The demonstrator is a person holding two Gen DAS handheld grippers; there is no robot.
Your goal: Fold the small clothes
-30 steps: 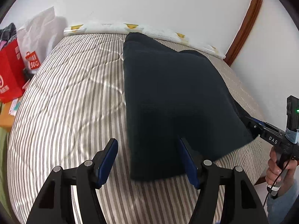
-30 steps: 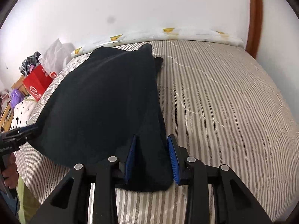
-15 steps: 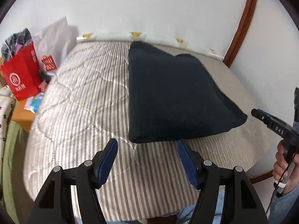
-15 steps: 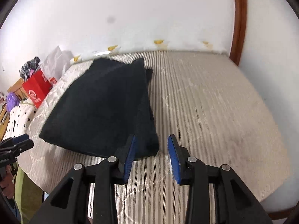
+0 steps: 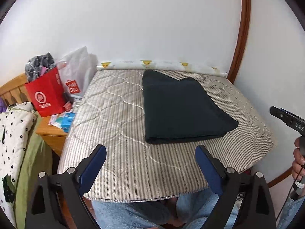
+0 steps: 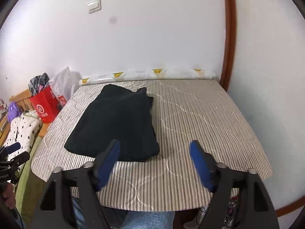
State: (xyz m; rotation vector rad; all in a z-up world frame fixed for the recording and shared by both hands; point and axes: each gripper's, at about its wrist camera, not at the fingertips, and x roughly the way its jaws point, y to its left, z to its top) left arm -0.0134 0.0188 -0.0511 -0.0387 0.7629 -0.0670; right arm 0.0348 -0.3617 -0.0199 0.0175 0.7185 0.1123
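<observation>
A dark folded garment (image 5: 181, 108) (image 6: 118, 126) lies flat on the striped quilted mattress (image 5: 118, 133) (image 6: 200, 118), towards its far side. My left gripper (image 5: 150, 150) hangs above the mattress's near edge, short of the garment; its jaws are opening and nothing is between them. My right gripper (image 6: 154, 146) is likewise pulled back over the near edge, jaws opening and empty, its left finger (image 6: 108, 158) in front of the garment's near corner. The right gripper's tip (image 5: 286, 118) shows at the left view's right edge, held by a hand (image 5: 299, 160).
A red paper bag (image 5: 45, 95) and a white plastic bag (image 5: 78, 72) stand left of the mattress over a wooden bedside stand (image 5: 51, 133). A spotted cloth (image 5: 13, 133) hangs at the left. The person's blue trousers (image 5: 133, 213) are below. White wall and wooden trim (image 5: 242, 30) behind.
Both grippers let go of the dark garment, opened wide, and drew back and up from the mattress. The garment now lies flat, folded.
</observation>
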